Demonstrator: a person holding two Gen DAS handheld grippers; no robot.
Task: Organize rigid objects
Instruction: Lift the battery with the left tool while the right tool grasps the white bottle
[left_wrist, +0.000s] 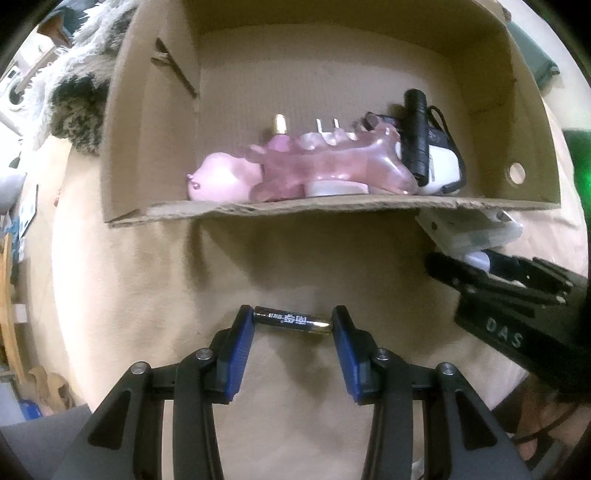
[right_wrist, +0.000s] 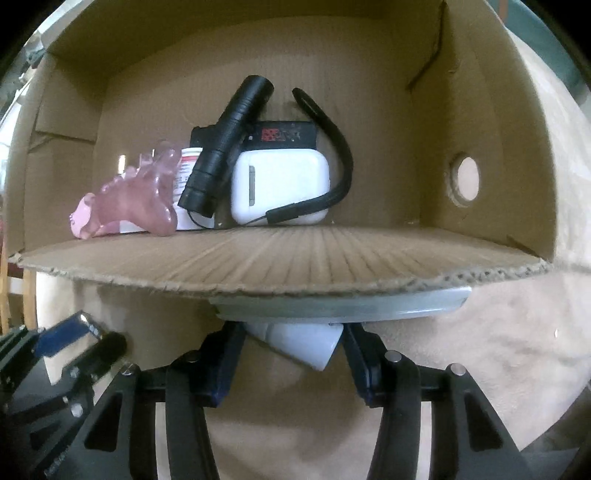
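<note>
The left gripper (left_wrist: 293, 321) has its jaws closed end-to-end on a black-and-gold battery (left_wrist: 291, 319), held crosswise above the beige counter (left_wrist: 280, 258), short of the cardboard box (left_wrist: 332, 206). The right gripper (right_wrist: 293, 345) has its jaws clamped on a white plastic case (right_wrist: 306, 341) at the box's front lip (right_wrist: 280, 264). Inside the box lie a pink translucent toy (right_wrist: 129, 203), a black flashlight (right_wrist: 225, 147) and a white charger case (right_wrist: 282, 186).

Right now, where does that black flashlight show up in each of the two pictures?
Left wrist view: the black flashlight stands at the right end of the pile inside the cardboard box.
Right wrist view: the black flashlight leans near the middle of the box.
Shared landmark: the white case beside it.
</note>
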